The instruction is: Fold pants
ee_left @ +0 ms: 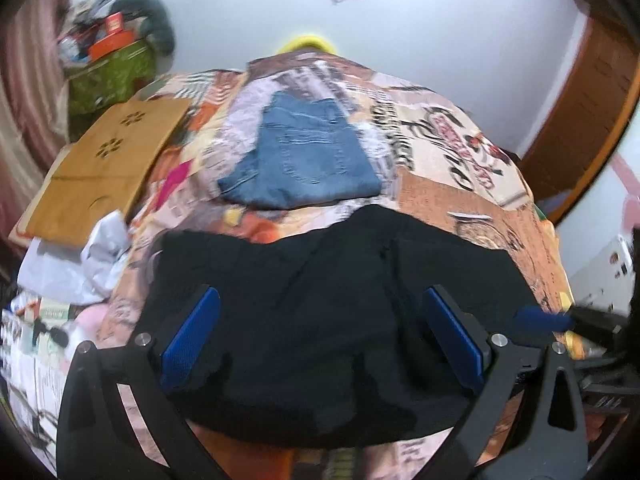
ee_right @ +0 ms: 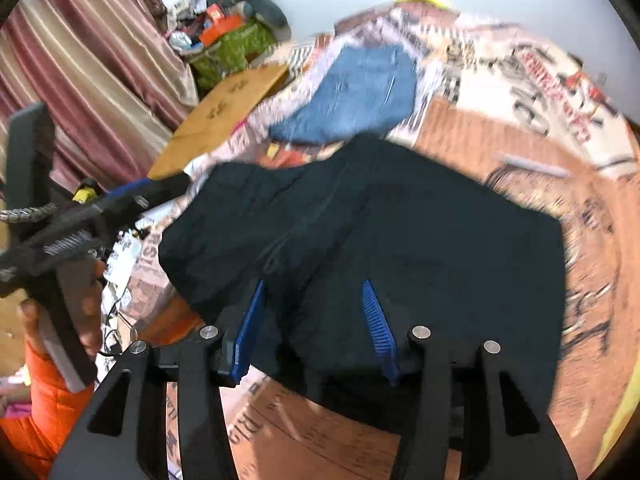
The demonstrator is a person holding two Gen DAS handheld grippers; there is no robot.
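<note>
Pants (ee_left: 320, 320) in black are laid folded on the printed bedspread (ee_left: 460, 184), near the folded jeans (ee_left: 304, 152). Both the left gripper (ee_left: 320, 340) and right gripper (ee_right: 316, 328) are held open over the cloth, nothing gripped; a fresh edge is probably to be pinched next.

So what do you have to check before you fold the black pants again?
1. Black pants lie flat on the bedspread: ok, already folded into a block.
2. Left gripper open over the pants: ok.
3. Right gripper open, nothing pinched: ok.
4. Folded jeans lie clear of the black pants: cannot tell, the edges may touch.
5. Wooden board out of the way: ok.
</note>
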